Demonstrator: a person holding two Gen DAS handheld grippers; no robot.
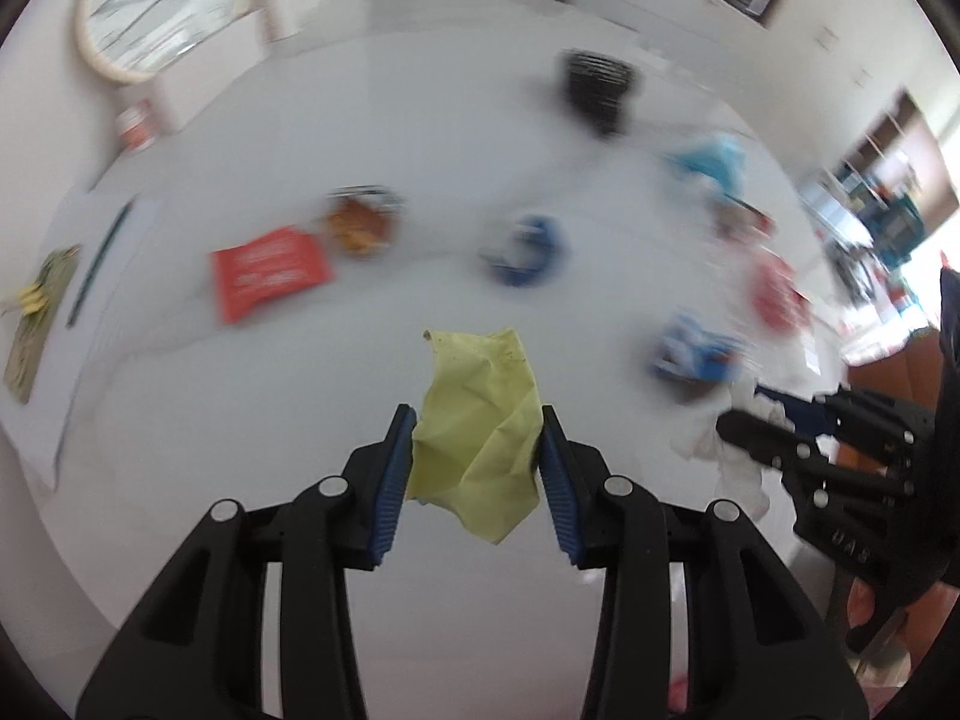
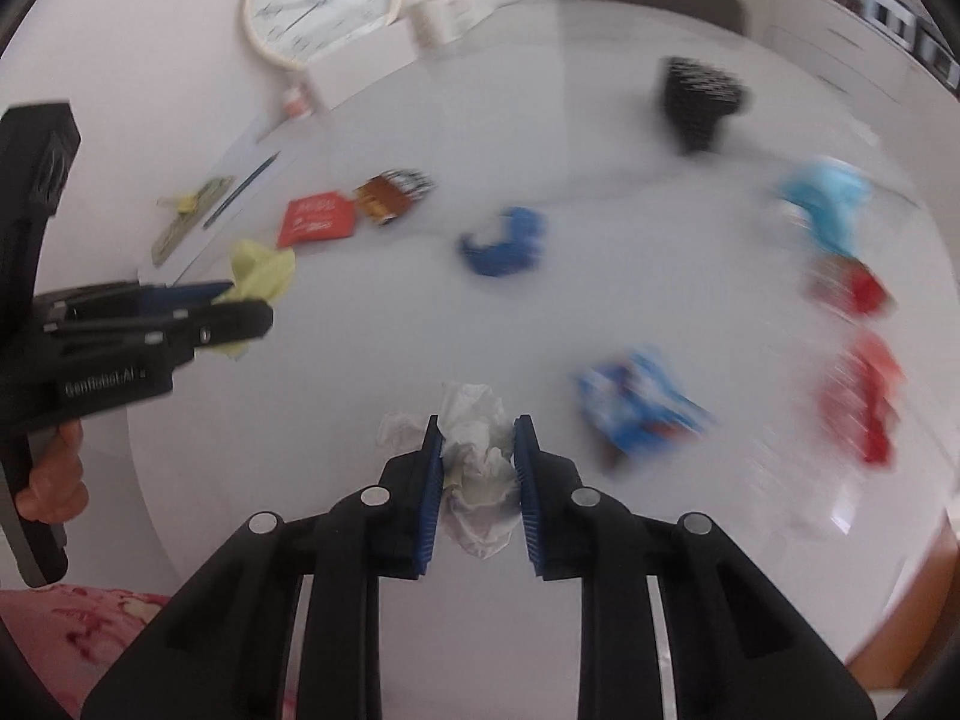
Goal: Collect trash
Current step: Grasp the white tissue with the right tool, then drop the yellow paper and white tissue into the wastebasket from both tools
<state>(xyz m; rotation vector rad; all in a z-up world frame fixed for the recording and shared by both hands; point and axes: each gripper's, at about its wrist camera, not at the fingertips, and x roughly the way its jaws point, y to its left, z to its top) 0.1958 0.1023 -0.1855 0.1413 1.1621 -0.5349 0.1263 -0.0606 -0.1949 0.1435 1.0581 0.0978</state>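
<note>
Nearest the left wrist camera, the left gripper [image 1: 477, 420] is clamped on a crumpled yellow-green paper [image 1: 477, 432]; both blue pads [image 1: 396, 480] press its sides, and the sheet sticks out past the fingertips and hangs a little below them, over the white table [image 1: 300, 390]. The right wrist camera shows the same for the right gripper [image 2: 477, 426]: its jaws are closed on a crumpled white tissue [image 2: 477, 468], which bulges out between the pads, beyond the tips and beneath them. Each claw also appears at the edge of the other's view, with its wad poking from the tips, and a hand [image 2: 51, 480] grips the left tool's handle.

Just beyond the right claw, to its right, lies a blue-and-white wrapper [image 2: 636, 408], and further right blurred red wrappers [image 2: 858, 396]. In the middle of the table sits a blue crumpled piece [image 2: 501, 243]. Left of it lie a red packet [image 2: 318, 216] and, touching or just beside it, a brown and silver wrapper [image 2: 393, 192]. A light-blue wad [image 2: 825, 204] lies towards the right edge. Further left, near the table's edge, a pen [image 2: 240, 189] rests on white sheets beside a greenish slip [image 2: 186, 216]. Far back stands a blurred black object [image 2: 699, 99], and a round clock [image 2: 321, 0] leans at the rear left, a white mug [image 2: 441, 18] beside it.
</note>
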